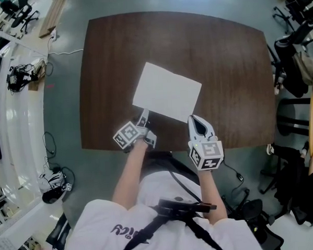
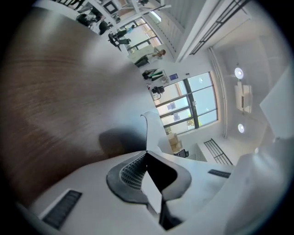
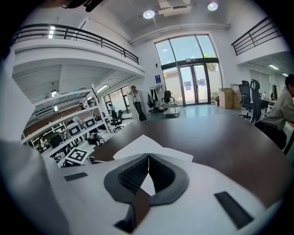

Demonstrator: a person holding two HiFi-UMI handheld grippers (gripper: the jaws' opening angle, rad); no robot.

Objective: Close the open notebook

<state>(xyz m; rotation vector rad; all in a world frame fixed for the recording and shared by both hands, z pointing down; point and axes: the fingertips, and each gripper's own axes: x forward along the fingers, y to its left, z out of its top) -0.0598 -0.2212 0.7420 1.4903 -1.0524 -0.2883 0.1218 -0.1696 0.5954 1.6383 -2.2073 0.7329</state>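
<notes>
Lying flat: notebook (image 1: 167, 91), plain white, near middle of table (image 1: 221, 66) near edge, long axis left-right, slightly skewed. Your left gripper (image 1: 144, 114) at notebook's near-left corner, jaws pressed together, pinching thin sheet there. Your right gripper (image 1: 193, 120) at near-right corner, jaws together; hold on paper unclear. Left nearer to doing the flip. Spine, fold line not visible, so closing direction hard to judge.
</notes>
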